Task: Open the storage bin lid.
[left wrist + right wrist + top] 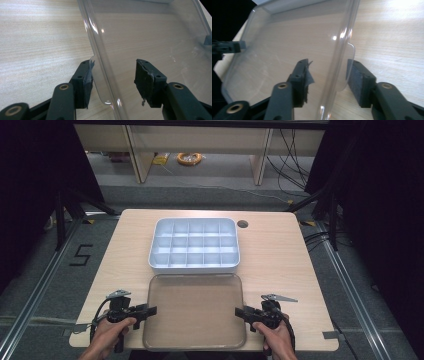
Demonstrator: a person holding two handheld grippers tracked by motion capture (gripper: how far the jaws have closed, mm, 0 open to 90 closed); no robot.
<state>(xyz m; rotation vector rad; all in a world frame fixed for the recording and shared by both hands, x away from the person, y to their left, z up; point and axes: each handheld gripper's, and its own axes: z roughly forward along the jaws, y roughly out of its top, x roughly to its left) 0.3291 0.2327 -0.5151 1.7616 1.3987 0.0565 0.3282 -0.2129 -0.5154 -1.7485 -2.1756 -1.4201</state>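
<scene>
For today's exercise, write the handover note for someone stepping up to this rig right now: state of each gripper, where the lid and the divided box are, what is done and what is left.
Left gripper: open, jaws either side of the clear lid at its left rim; not clamped.
Right gripper: open, jaws either side of the lid's right rim, at its small tab; not clamped.
Lid: at the table's near edge, between the two grippers.
White divided box: just beyond the lid, uncovered, compartments look empty.
Done: both grippers lined up on the lid's side rims.
Left: probably close both grippers, lift the lid level, carry it forward and seat it on the box.
</scene>
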